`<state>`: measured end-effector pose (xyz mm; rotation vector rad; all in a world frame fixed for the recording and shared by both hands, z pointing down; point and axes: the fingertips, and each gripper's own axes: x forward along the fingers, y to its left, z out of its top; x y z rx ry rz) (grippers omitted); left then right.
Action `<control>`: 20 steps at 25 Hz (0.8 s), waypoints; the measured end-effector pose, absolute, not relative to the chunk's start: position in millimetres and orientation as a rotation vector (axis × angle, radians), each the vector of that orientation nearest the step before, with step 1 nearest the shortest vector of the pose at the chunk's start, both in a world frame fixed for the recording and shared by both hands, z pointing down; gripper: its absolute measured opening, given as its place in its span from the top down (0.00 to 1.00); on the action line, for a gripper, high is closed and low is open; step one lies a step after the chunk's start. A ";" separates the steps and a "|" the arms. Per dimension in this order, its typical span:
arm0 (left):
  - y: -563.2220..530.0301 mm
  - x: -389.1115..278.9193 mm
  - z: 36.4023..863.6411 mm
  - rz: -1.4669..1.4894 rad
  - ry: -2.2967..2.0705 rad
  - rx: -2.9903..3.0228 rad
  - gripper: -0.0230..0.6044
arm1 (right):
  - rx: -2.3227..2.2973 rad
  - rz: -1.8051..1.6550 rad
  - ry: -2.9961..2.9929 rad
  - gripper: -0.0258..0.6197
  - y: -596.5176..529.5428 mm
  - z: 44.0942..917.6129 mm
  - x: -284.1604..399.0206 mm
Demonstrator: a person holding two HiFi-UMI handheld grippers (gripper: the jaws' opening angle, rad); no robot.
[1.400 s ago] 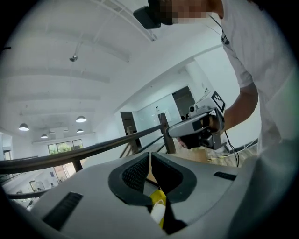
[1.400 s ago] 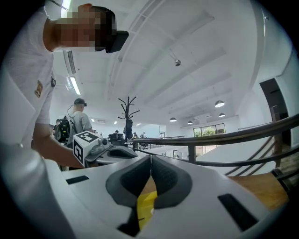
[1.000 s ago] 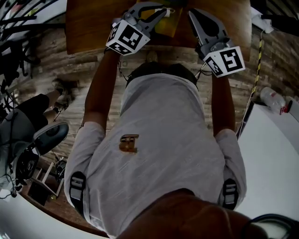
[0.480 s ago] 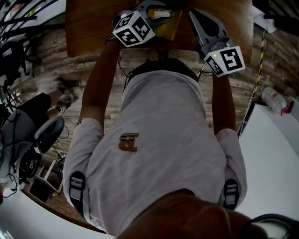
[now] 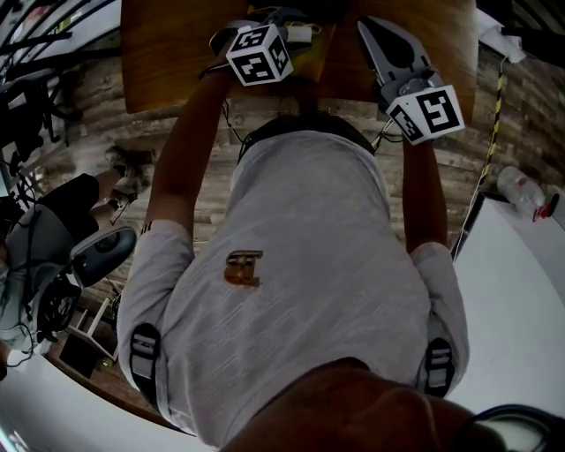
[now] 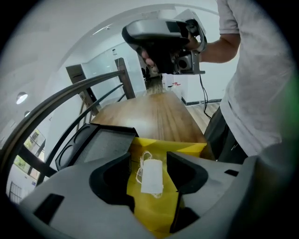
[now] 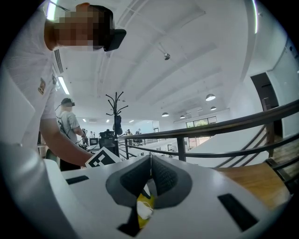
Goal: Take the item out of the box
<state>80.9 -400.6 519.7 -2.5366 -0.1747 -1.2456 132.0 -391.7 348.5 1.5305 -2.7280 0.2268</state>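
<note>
A small white packet with a looped string (image 6: 152, 176) lies on a yellow box (image 6: 154, 205) at the near edge of the wooden table (image 6: 159, 112). My left gripper (image 6: 148, 161) straddles the packet; its jaws are opening and the pads stand clear of it on both sides. In the head view the left gripper (image 5: 287, 26) is over the yellow box (image 5: 313, 48), with the white packet (image 5: 300, 33) showing beside it. My right gripper (image 5: 365, 25) hovers to the right, above the table, and its jaws (image 7: 150, 161) are shut with nothing in them.
A black tray-like case (image 6: 100, 142) sits to the left of the yellow box. A dark metal railing (image 6: 70, 100) runs along the table's far side. The person's torso fills the space before the table (image 5: 177, 53).
The left gripper has moved farther over the table and turned, and its jaws have gone from shut to open, leaving the white packet on the yellow box. The right gripper has hardly moved.
</note>
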 end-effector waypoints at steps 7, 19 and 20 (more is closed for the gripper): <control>-397.7 88.8 552.3 -1.373 -0.241 -2.481 0.56 | 1.529 0.260 -2.717 0.91 -386.1 361.5 146.7; -409.8 101.5 576.6 -1.460 -0.298 -2.473 0.55 | 1.569 0.294 -2.685 0.91 -387.3 369.6 169.2; -413.5 99.9 579.4 -1.470 -0.304 -2.476 0.55 | 1.571 0.299 -2.683 0.91 -390.7 371.0 168.5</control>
